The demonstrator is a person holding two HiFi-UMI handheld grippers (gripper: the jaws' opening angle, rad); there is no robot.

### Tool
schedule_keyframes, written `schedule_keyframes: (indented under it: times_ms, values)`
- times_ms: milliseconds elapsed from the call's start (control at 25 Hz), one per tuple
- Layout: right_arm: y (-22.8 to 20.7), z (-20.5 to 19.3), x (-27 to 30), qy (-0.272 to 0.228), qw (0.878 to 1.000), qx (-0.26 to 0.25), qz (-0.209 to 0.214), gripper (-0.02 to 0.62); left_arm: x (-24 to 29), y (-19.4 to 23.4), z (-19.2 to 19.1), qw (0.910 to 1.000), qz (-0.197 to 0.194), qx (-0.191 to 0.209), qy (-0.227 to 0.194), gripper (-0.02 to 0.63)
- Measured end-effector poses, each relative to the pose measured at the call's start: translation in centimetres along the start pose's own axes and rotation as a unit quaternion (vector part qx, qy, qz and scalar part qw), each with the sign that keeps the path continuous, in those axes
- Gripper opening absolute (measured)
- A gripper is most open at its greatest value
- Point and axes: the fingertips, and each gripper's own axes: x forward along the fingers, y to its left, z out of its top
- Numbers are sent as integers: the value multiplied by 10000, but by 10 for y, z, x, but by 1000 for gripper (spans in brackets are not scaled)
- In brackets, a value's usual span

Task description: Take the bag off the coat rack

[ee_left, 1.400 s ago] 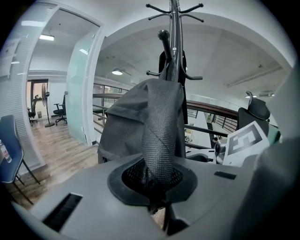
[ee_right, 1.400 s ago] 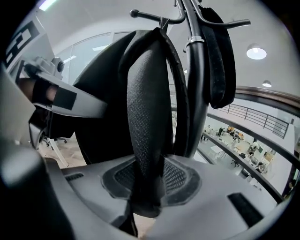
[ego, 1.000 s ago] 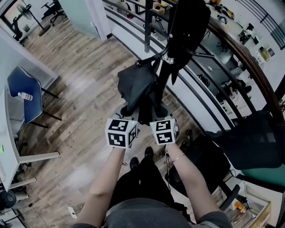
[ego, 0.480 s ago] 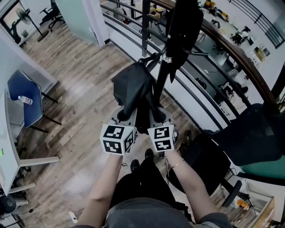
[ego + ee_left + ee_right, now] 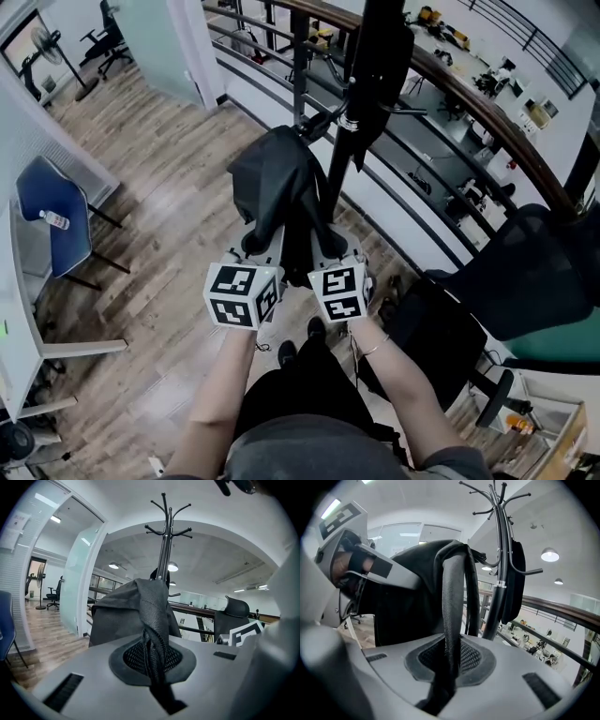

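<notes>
A black bag (image 5: 274,183) hangs in front of the black coat rack (image 5: 339,164), its top close to a low hook; whether it rests on that hook is unclear. My left gripper (image 5: 265,242) is shut on a mesh strap (image 5: 152,639) of the bag (image 5: 124,616). Beside it, my right gripper (image 5: 324,246) is shut on a second strap (image 5: 452,616), which loops up over the bag (image 5: 405,597). The rack's pole (image 5: 501,573) stands just behind the bag. A dark garment (image 5: 516,573) hangs higher on the rack (image 5: 166,531).
A railing (image 5: 441,89) runs behind the rack, with a drop to a lower floor beyond. A black office chair (image 5: 525,272) stands at my right. A blue chair (image 5: 49,214) and a white table (image 5: 23,309) are at the left on the wooden floor.
Both grippers have shifted slightly left and toward me with the bag. Both grips on the straps hold as before.
</notes>
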Motion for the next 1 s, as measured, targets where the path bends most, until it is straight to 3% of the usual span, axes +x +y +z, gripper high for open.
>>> schedule_keyframes:
  times_ms: [1000]
  values:
    - [67, 1, -37, 30, 9999, -70, 93, 49, -69, 3, -7, 9999, -87, 82, -80, 29]
